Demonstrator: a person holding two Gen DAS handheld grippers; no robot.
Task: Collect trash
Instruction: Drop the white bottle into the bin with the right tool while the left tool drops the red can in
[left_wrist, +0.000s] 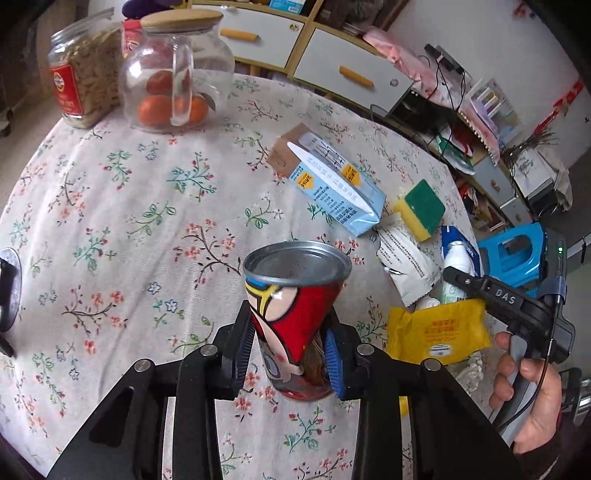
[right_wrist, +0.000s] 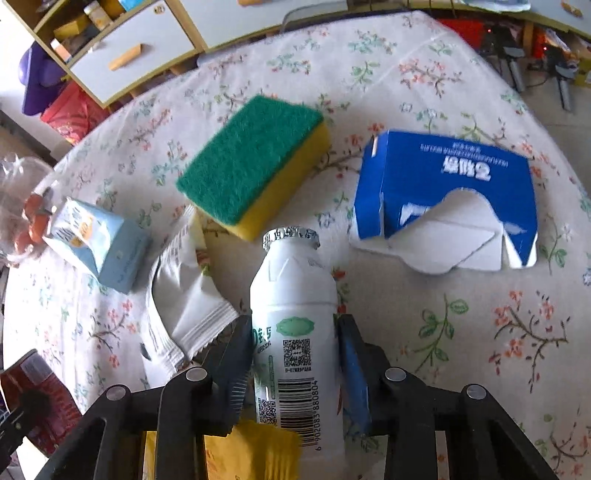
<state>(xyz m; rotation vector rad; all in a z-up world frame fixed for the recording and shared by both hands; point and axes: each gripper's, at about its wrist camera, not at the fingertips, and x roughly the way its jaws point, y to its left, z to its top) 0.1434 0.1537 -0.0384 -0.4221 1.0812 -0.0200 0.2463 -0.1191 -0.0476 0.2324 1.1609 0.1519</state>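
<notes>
A red printed can (left_wrist: 295, 325) is clamped between the pads of the left gripper (left_wrist: 290, 354), above the floral tablecloth (left_wrist: 129, 221). A white bottle (right_wrist: 293, 332) is pinched by the right gripper (right_wrist: 295, 365). Just beyond the bottle a green-and-yellow sponge (right_wrist: 255, 162) is seen; a torn blue box (right_wrist: 443, 199) lies farther right.

The printed can (left_wrist: 295, 325) has a dull metal end and a glossy wall. The white bottle (right_wrist: 295, 332) looks like smooth plastic under a crinkled foil cap (right_wrist: 291, 238). The sponge (right_wrist: 255, 166) — rough green scourer on yellow foam — lies on a matt floral tablecloth (right_wrist: 461, 314).
</notes>
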